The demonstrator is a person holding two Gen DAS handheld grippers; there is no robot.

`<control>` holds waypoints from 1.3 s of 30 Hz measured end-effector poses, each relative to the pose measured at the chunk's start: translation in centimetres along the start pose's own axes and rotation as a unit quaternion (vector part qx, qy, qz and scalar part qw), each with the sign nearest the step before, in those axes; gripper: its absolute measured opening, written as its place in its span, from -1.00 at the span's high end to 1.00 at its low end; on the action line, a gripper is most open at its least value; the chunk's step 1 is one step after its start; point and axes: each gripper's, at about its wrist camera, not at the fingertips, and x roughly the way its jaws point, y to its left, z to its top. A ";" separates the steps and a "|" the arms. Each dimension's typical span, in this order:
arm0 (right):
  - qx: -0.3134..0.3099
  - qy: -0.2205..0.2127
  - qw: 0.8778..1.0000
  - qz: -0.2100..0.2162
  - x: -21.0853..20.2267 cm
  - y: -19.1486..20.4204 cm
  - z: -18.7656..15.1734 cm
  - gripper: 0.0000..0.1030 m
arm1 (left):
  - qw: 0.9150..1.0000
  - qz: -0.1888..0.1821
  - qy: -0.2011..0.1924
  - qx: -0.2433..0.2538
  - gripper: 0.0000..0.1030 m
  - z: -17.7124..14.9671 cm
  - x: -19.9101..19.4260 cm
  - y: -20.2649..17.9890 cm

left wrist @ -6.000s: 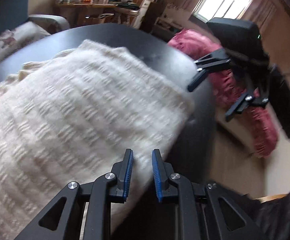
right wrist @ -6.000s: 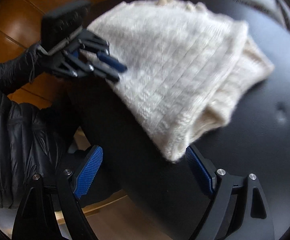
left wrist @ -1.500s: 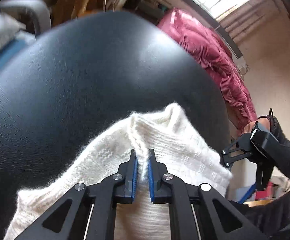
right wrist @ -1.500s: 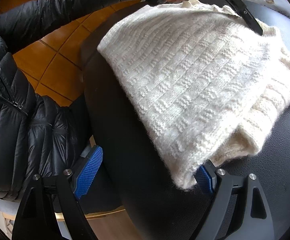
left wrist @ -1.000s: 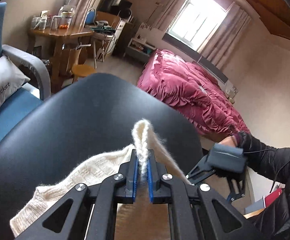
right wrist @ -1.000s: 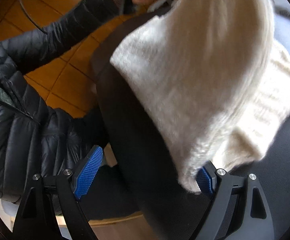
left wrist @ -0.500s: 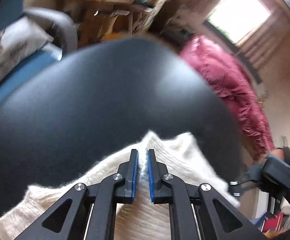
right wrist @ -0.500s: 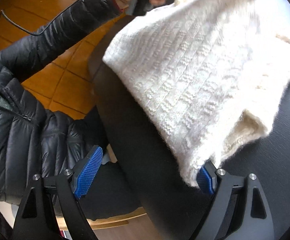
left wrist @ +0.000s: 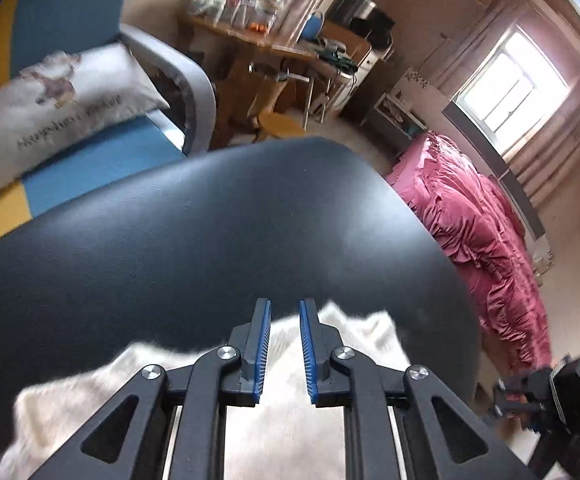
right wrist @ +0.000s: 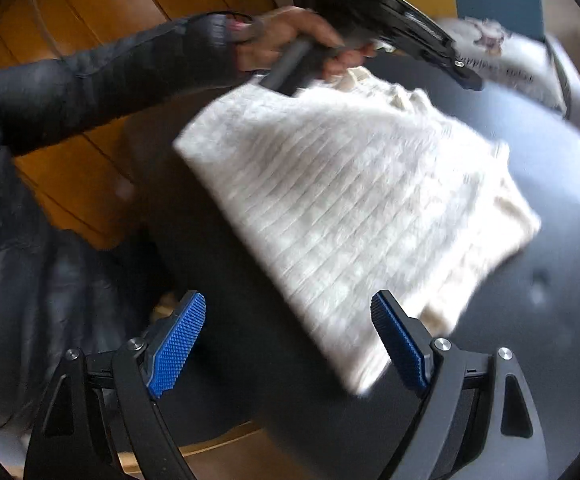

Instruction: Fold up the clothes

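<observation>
The left gripper (left wrist: 284, 312) has its blue-padded jaws opening, a narrow gap showing between them with only dark desk and the fuzzy cloth edge behind, so it looks released from the cream, ribbed-knit woollen sweater (right wrist: 353, 216) lying just beneath and behind its fingertips. That suits a fold just laid down: the edge it carried is probably being let go so the top layer can settle. The right gripper (right wrist: 290, 340) hangs with its jaws wide apart and nothing pressed between the pads; the sweater's near corner lies between and just beyond its right finger, seemingly freed so as not to drag the cloth. The sweater rests on the round, black, leather-like desk (left wrist: 210, 240), ahead of the right gripper and reaching toward the hand (right wrist: 286, 44) that holds the left one. It reads as a compact, roughly rectangular bundle, doubled over, with a thicker lower layer peeping out along the far side, its surface soft and slightly blurred.
</observation>
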 end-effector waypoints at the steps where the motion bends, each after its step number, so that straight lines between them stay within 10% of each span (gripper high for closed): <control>1: 0.004 0.013 1.000 -0.017 0.9 -0.3 0.1 -0.71 | 1.000 0.009 -0.001 0.007 0.72 -1.3 -0.9 0.0; 10: 0.012 0.096 0.991 -0.088 5.3 1.6 -1.6 -0.82 | 0.992 0.124 -0.020 -0.008 0.71 -13.4 -7.0 1.6; 19: -0.001 0.035 0.985 -0.171 4.0 4.9 2.9 -0.82 | 0.970 0.200 -0.084 -0.108 0.67 -21.4 -13.6 6.3; 26: -0.011 0.140 0.963 -0.231 8.7 5.8 1.9 -0.82 | 0.964 0.224 -0.118 -0.078 0.66 -22.6 -14.4 5.5; 39: -0.075 0.066 0.963 -0.249 6.3 12.8 8.7 -0.82 | 0.950 0.246 -0.155 -0.116 0.66 -27.1 -18.9 6.1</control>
